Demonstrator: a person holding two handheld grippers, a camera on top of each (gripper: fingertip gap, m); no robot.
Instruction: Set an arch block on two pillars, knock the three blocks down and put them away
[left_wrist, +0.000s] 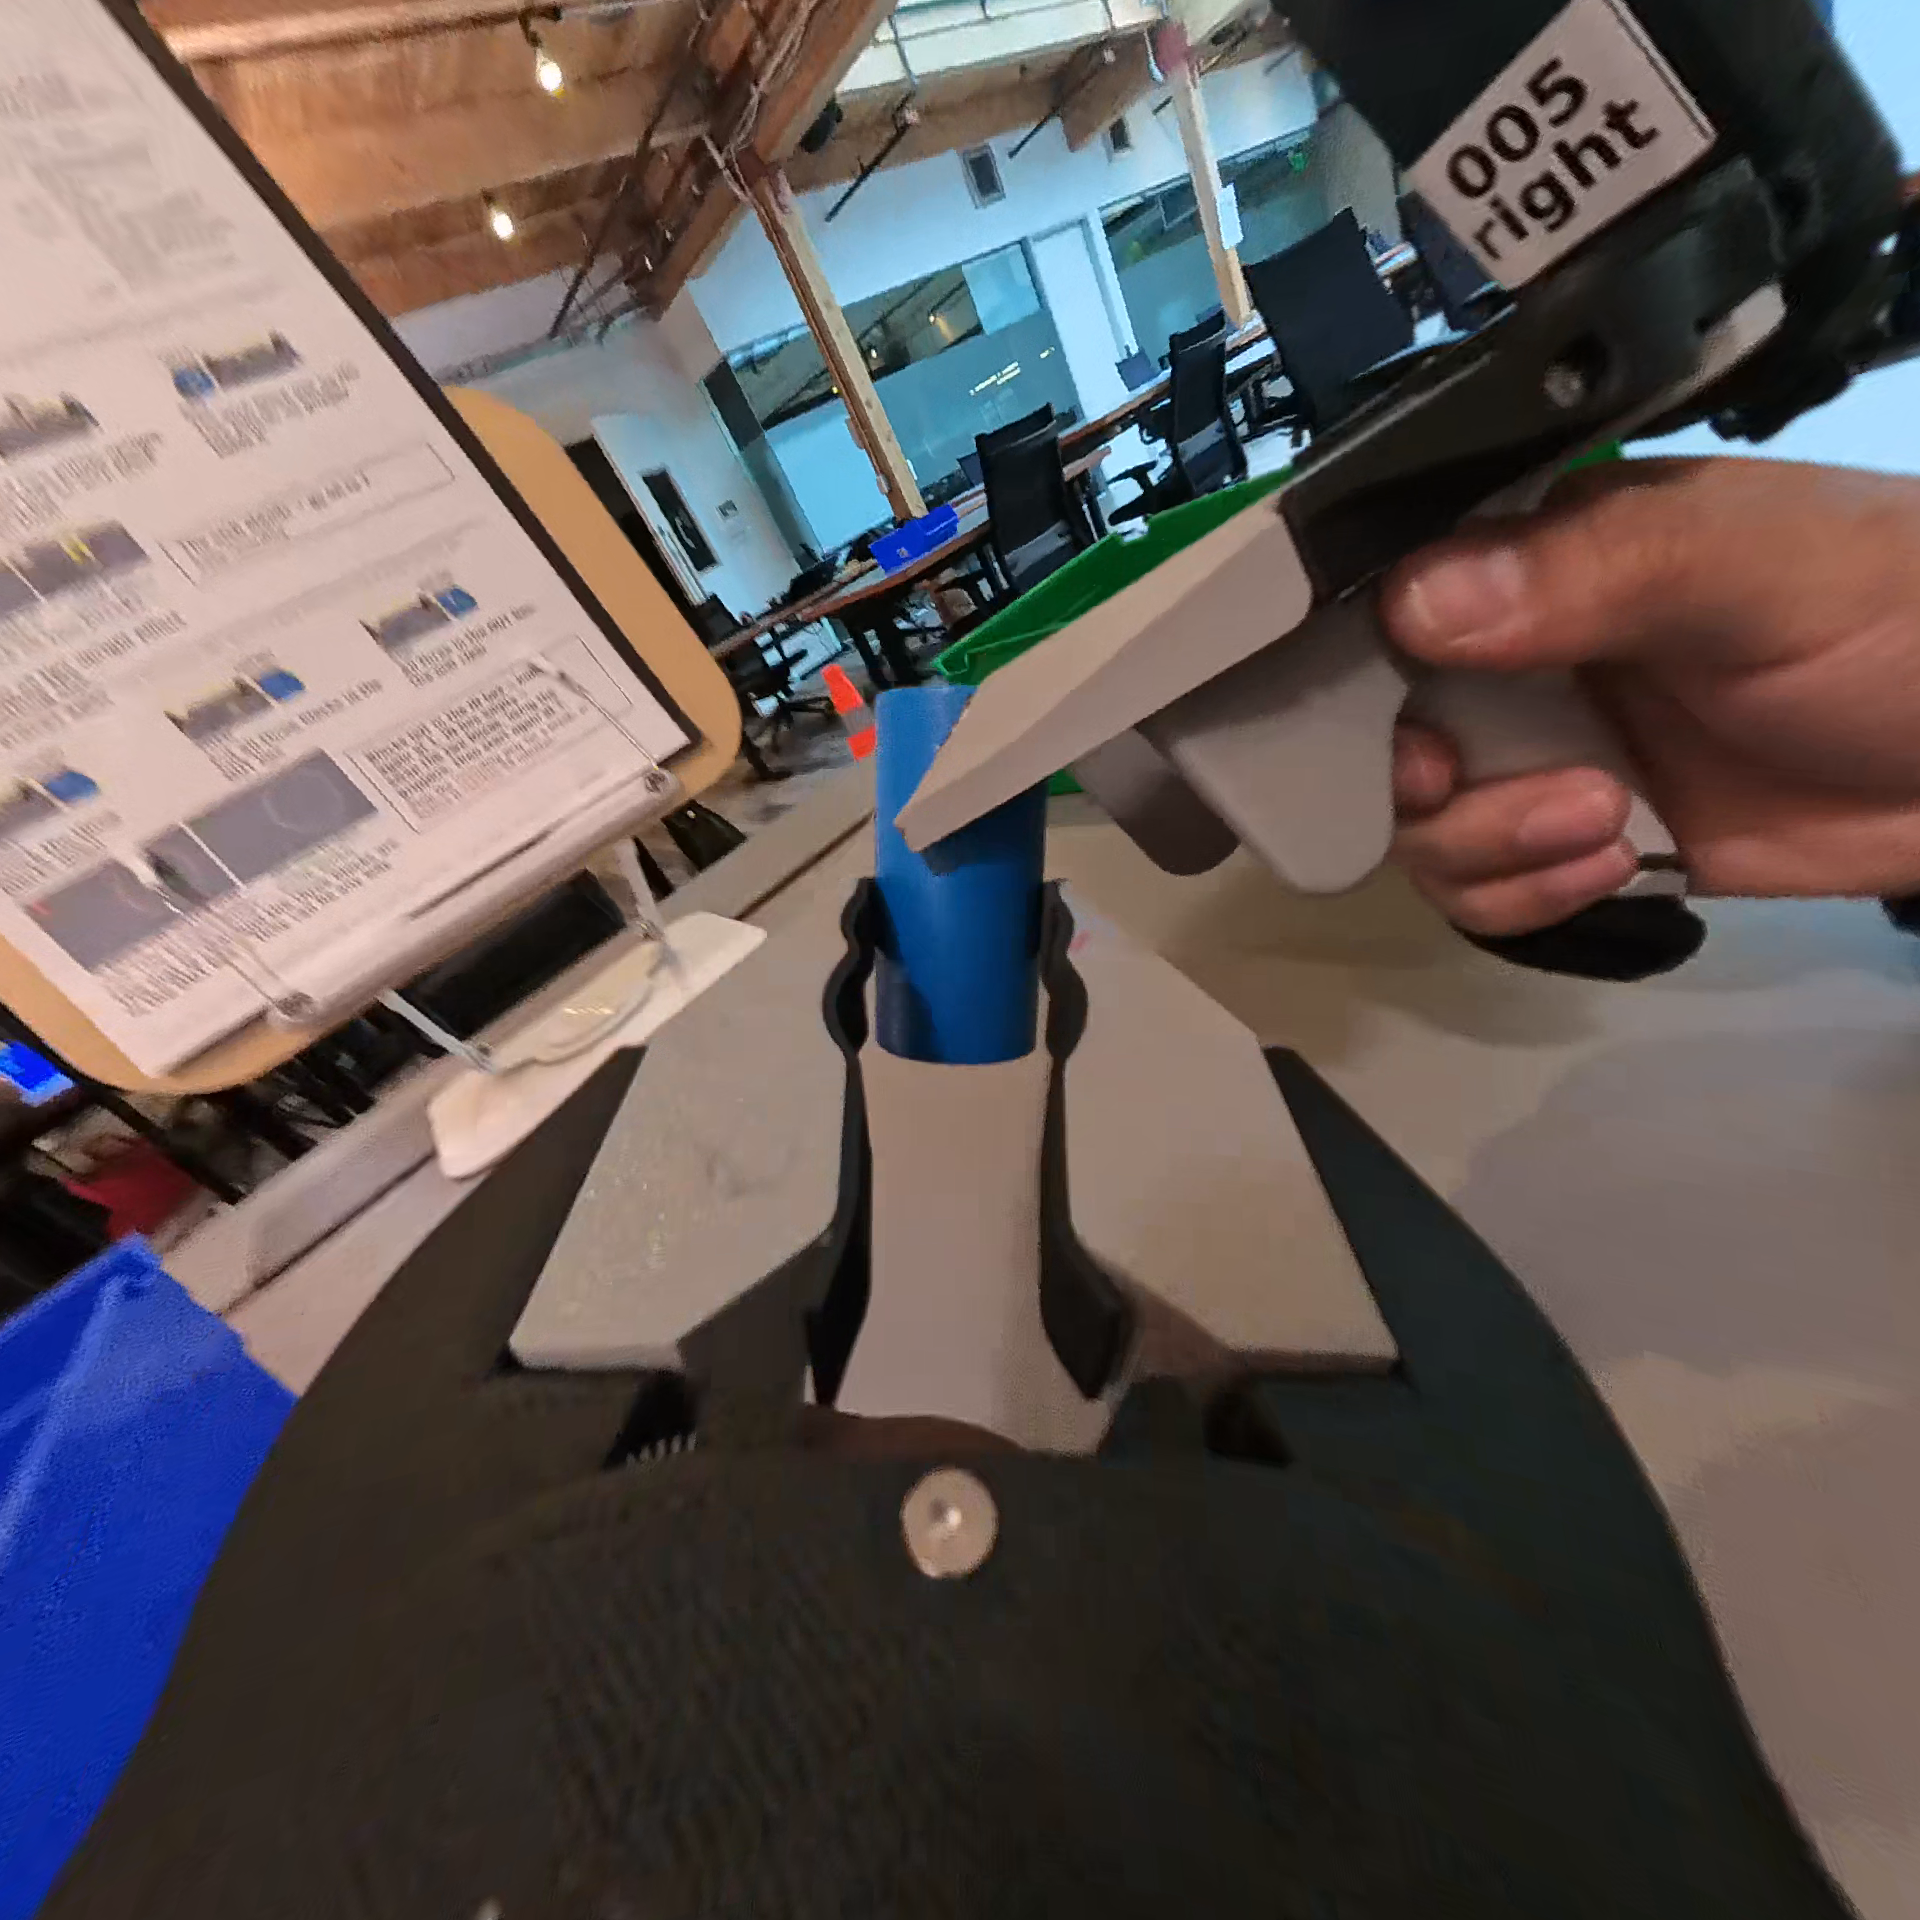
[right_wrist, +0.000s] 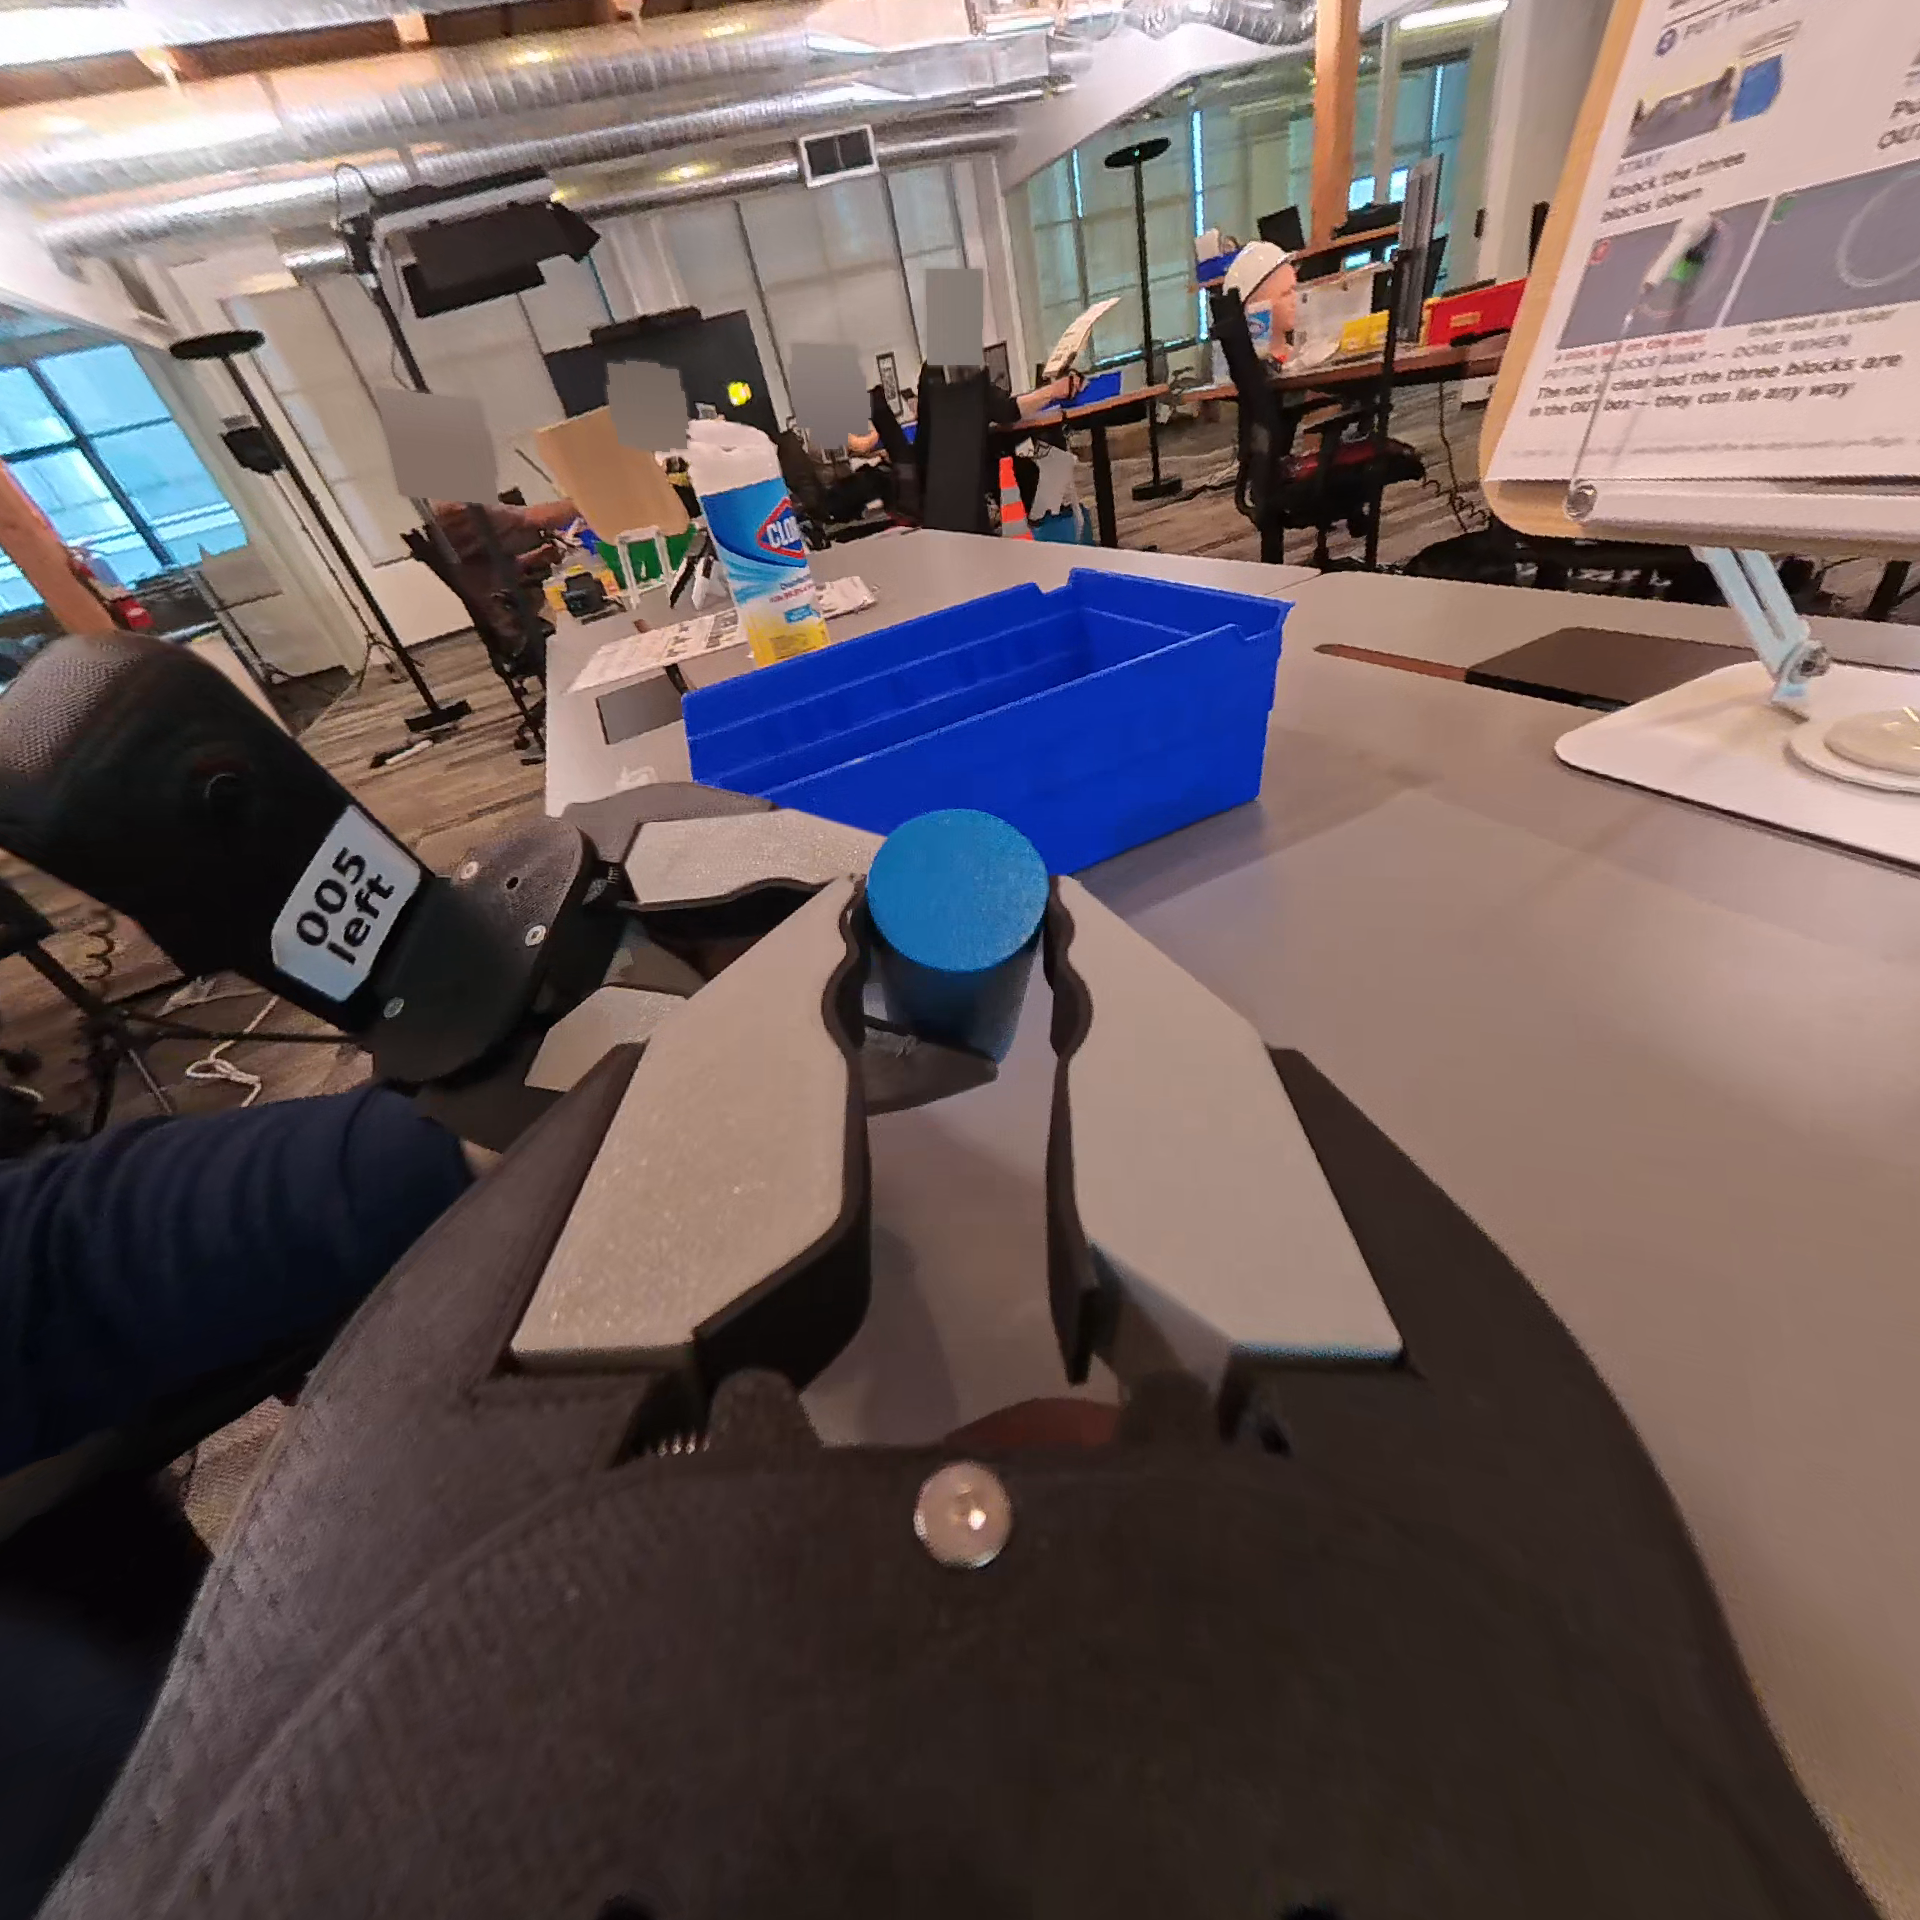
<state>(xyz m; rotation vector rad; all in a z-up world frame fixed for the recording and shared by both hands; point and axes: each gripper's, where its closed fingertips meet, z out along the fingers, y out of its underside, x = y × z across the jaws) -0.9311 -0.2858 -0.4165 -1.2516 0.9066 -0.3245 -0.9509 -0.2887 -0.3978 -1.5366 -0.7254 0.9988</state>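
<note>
We see a cylinder block upright on the table, between the fingers of both grippers. The left gripper holds it low on its sides; the right gripper reaches in from above and to the right, its fingers either side of the block's top. Behind the block in the right wrist view sits a bin, and behind that a wipes canister. An instruction board stands on the table left of the block in the left wrist view.
</note>
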